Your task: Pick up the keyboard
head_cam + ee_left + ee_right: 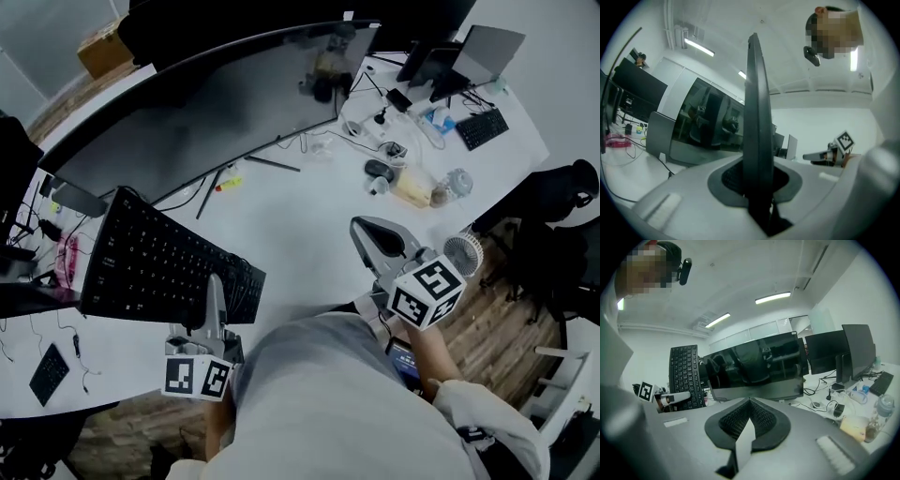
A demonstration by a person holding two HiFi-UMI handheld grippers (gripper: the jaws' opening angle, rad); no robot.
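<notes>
The black keyboard (159, 267) is off the white desk (300, 225), tilted, with its right end clamped in my left gripper (216, 289). In the left gripper view the keyboard (757, 117) stands edge-on between the jaws of the left gripper (757, 171), which are shut on it. My right gripper (362, 229) hovers over the desk to the right of the keyboard, jaws closed on nothing; its tips meet in the right gripper view (750, 401). That view also shows the raised keyboard (686, 376) and the left gripper (670, 399) at the left.
A wide curved monitor (216, 103) runs along the back of the desk. Behind the right gripper lie a mouse (378, 169), a bottle (457, 181), cables, a small keyboard (482, 127) and a small fan (462, 253). A dark pad (49, 373) lies at front left.
</notes>
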